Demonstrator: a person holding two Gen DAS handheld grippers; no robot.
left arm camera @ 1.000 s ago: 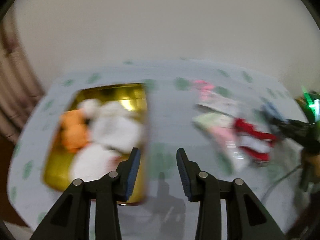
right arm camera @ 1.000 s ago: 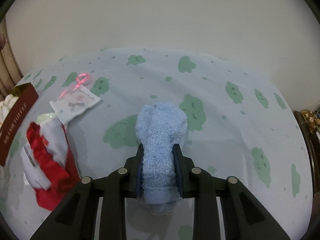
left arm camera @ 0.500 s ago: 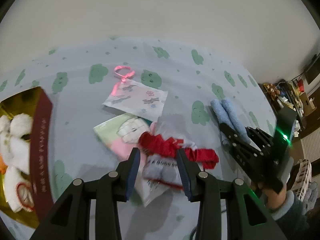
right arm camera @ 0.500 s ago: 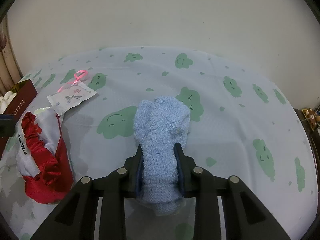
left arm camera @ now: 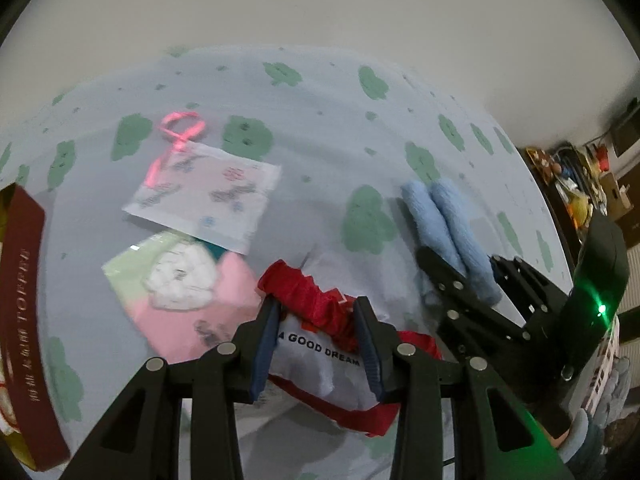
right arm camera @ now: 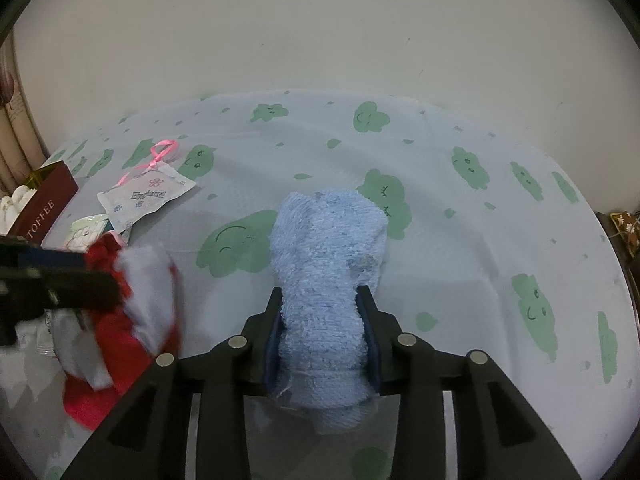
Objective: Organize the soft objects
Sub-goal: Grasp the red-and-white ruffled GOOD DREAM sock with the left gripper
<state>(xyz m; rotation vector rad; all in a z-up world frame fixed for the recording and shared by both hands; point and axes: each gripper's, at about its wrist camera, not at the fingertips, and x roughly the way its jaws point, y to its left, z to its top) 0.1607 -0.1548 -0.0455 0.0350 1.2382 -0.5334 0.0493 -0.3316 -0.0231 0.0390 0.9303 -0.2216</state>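
- We note the right gripper (right arm camera: 322,334) clamped on a rolled blue towel (right arm camera: 326,264); both fingers press into its sides, and the roll sticks out forward over the cloud-print tablecloth (right arm camera: 460,240).
- The left gripper (left arm camera: 318,344) has its fingers on either side of a white pouch with red ruffled trim (left arm camera: 320,344), printed "A GOOD DREAM". The fingers flank the pouch, but we cannot tell whether they press it.
- In the right wrist view the pouch (right arm camera: 132,288) looks blurred, with the left gripper at its left.
- Beside the pouch lie a pink and green packet (left arm camera: 180,280) and a white sachet with a pink ribbon (left arm camera: 204,192), the sachet overlapping the packet's far edge.
- A dark red "TOFFEE" box (right arm camera: 46,208) sits at the left table edge, with white soft items inside.
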